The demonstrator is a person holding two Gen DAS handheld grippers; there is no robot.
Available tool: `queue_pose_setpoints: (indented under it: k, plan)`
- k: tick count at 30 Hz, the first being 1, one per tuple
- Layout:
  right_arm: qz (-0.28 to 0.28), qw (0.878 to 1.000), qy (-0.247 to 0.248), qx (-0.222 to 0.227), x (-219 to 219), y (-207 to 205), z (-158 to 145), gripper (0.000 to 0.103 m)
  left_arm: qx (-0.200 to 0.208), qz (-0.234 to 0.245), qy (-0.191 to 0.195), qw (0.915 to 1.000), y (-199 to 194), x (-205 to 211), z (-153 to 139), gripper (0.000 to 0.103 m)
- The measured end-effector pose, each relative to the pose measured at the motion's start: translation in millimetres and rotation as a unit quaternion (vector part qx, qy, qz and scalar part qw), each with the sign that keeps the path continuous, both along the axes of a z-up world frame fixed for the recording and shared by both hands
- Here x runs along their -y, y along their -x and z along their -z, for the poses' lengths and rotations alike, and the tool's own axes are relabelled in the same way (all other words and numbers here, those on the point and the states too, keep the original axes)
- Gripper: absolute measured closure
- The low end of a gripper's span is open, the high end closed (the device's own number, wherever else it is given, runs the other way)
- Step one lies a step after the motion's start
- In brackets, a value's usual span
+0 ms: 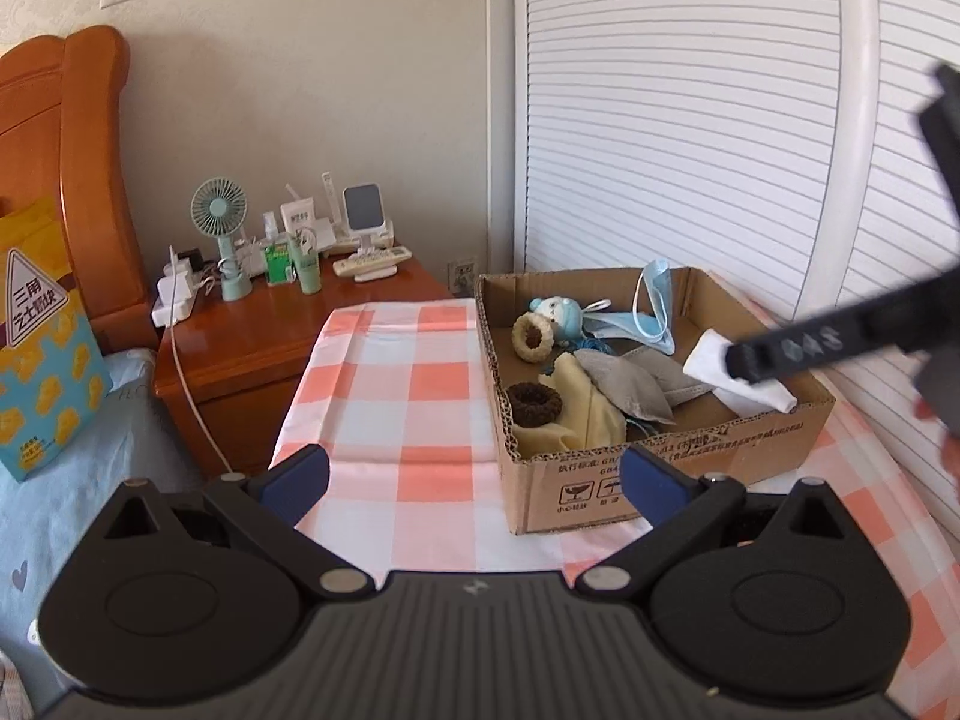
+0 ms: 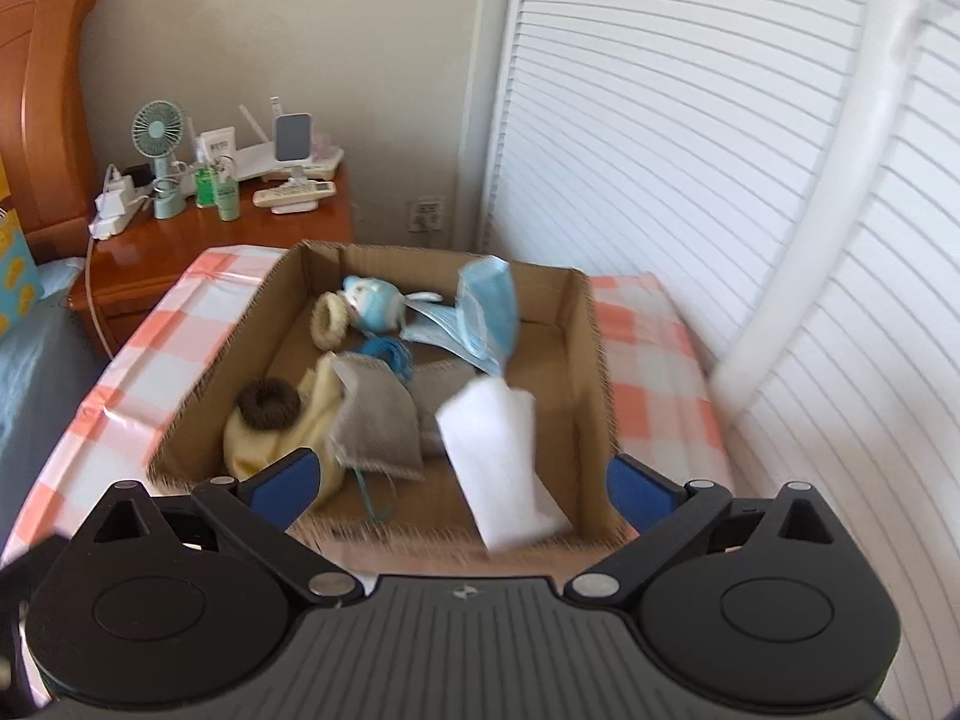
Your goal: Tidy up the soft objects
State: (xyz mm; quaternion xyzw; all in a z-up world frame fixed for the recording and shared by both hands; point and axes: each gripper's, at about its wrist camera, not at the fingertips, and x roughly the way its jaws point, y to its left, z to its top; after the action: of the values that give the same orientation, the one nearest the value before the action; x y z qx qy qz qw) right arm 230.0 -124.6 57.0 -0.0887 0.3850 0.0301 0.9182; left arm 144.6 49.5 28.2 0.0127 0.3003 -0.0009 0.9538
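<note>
Right gripper [image 2: 459, 483]: jaws fully apart, nothing between the pads. At 12 o'clock of it, the white cloth [image 2: 504, 456] lies inside the cardboard box [image 2: 591, 360], near wall. Grey pouch [image 2: 375, 420] at 11 o'clock; blue mask [image 2: 486, 312] farther. Left gripper [image 1: 474, 483]: jaws apart, empty, over the checked tablecloth [image 1: 390, 372].

The tabletop [image 1: 408, 396] is covered with a cloth in orange and white squares. A cardboard box [image 1: 660, 474] stands directly on it, toward the right side. The rest of the cloth is bare.
</note>
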Motion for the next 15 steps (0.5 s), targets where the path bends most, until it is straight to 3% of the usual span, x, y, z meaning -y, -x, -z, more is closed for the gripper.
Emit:
queue_pose_setpoints:
  k: [7,15]
  plan:
    - [0.055,0.998,-0.025,0.001,30,62,-7,0.0,-0.024,-0.016,-0.008,0.9996,6,13,-10,0.001]
    - [0.065,0.997,-0.048,0.005,43,91,-12,0.0,-0.031,-0.005,-0.017,0.9994,13,31,-15,0.001]
